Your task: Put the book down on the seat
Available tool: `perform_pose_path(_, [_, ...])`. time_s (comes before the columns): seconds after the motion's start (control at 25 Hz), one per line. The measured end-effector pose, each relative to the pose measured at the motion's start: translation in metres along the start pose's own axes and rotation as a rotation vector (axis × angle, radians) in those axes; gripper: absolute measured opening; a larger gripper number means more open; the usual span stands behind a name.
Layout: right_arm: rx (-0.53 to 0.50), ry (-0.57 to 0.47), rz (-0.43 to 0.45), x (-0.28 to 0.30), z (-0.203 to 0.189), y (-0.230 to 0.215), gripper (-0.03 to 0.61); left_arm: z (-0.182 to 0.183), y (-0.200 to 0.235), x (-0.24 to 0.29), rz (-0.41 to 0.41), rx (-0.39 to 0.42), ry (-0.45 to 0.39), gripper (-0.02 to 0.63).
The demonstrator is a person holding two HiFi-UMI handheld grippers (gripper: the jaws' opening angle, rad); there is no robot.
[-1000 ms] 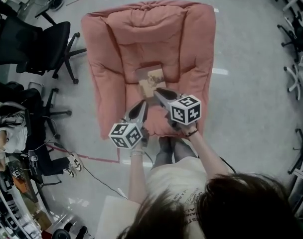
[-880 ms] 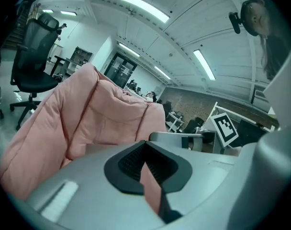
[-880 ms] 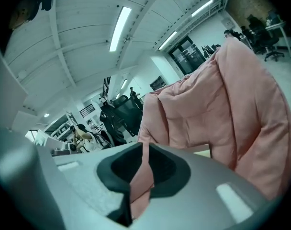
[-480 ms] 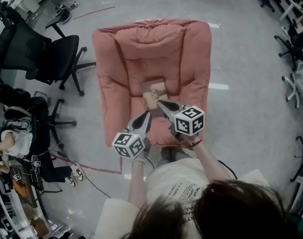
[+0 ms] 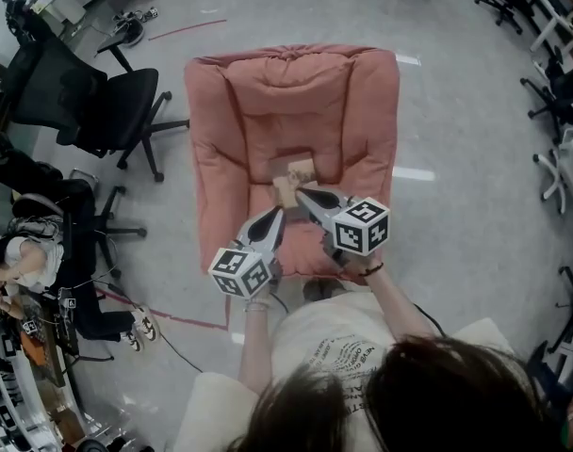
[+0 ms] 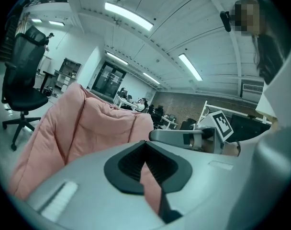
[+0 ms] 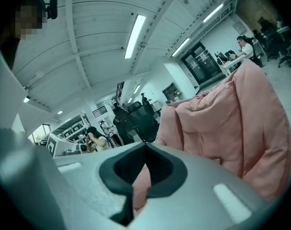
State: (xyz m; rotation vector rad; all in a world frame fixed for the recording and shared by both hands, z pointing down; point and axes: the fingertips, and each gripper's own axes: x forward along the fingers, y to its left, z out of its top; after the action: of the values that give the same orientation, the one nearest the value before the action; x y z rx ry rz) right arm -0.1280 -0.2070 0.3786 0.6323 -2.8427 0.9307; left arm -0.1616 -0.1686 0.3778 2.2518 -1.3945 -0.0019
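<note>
Shows, in the head view, a pink padded armchair [image 5: 221,158] on a grey floor, with a black office chair [image 5: 89,92] well apart at its side. Places a small tan book [image 5: 291,177] on the seat cushion, near its middle and just in front of the backrest, apparently lying flat. Sets the right gripper [image 5: 299,193] at the near edge of the book, touching or just short of it; cannot be settled from above. Sets the left gripper [image 5: 276,213] beside the right, nearer the front of the seat and apart from the book. Finds, in the left gripper view, the jaws of the left gripper [image 6: 145,147] closed to a thin slit, with only pink cushion fabric showing through and nothing held. Finds the same in the right gripper view: right gripper [image 7: 145,150] closed to a slit on nothing, no book between the pads. Reads, on this evidence, as a task all but done: book down on the seat, gripped by neither claw. Leaves at most the lifting of both grippers clear of the cushion, without nudging the book across the soft padding.
</note>
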Motion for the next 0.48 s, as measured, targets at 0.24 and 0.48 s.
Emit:
perform_pose_path(0.24, [-0.043,-0.005,0.031,-0.002,0.011,0.013,0.003,0.01,0.0,-0.006,0.005,0.02,-0.025,-0.009])
perform_pose_path(0.48, [-0.08,-0.004,0.038,-0.004,0.009,0.02,0.003,0.009,-0.002,-0.01,-0.008,0.049,-0.019,-0.009])
